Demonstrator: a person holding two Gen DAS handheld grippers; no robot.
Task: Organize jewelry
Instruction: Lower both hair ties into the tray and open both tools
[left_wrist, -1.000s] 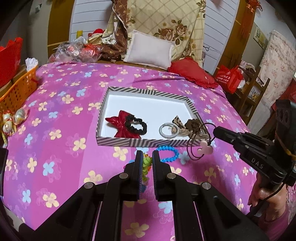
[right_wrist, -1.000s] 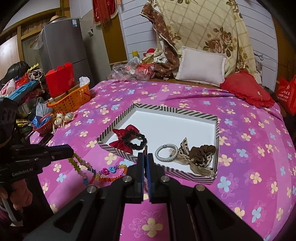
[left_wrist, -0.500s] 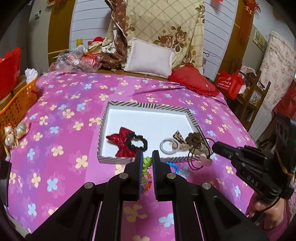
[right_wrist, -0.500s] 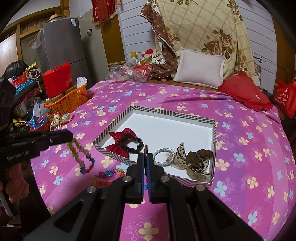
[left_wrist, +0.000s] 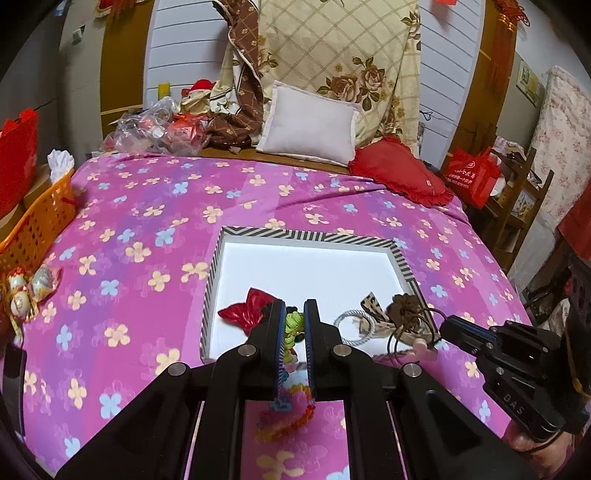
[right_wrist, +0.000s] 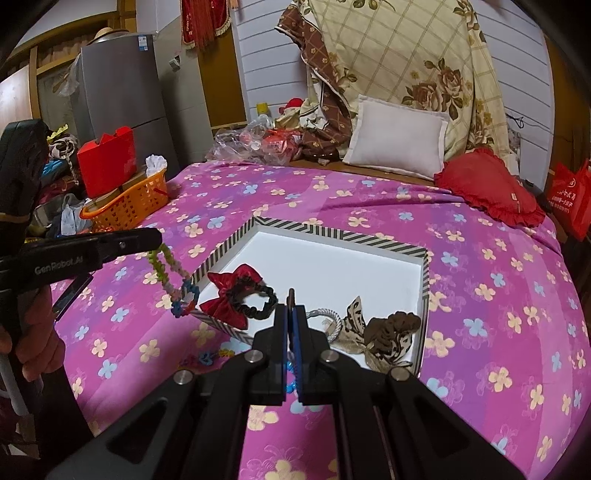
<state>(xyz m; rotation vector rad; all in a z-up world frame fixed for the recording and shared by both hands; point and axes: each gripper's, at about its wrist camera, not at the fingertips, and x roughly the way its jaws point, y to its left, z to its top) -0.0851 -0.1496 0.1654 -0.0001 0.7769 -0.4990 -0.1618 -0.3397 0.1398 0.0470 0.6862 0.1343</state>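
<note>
Two tools work over one striped box (right_wrist: 406, 252) on the bed (right_wrist: 480, 280): the left tool (left_wrist: 294, 314) clamps a beaded necklace (right_wrist: 168, 271) hanging beside the box's edge; the right tool (right_wrist: 291, 314) clamps a dark cord necklace (left_wrist: 410, 332). Three hair ties lie inside: red bow (right_wrist: 236, 295), silver ring (right_wrist: 332, 325), leopard bow (right_wrist: 384, 332).

A striped-rimmed white tray (right_wrist: 388, 246) is lying on the bed. A red bow with a black scrunchie (right_wrist: 236, 295), a silver ring (right_wrist: 334, 325) and a brown leopard bow (right_wrist: 388, 332) are resting inside it. A bead necklace (right_wrist: 168, 273) is hanging just beside the tray's near-left corner; a cord necklace with a pink pendant (left_wrist: 421, 343) is dangling over its right edge.
</note>
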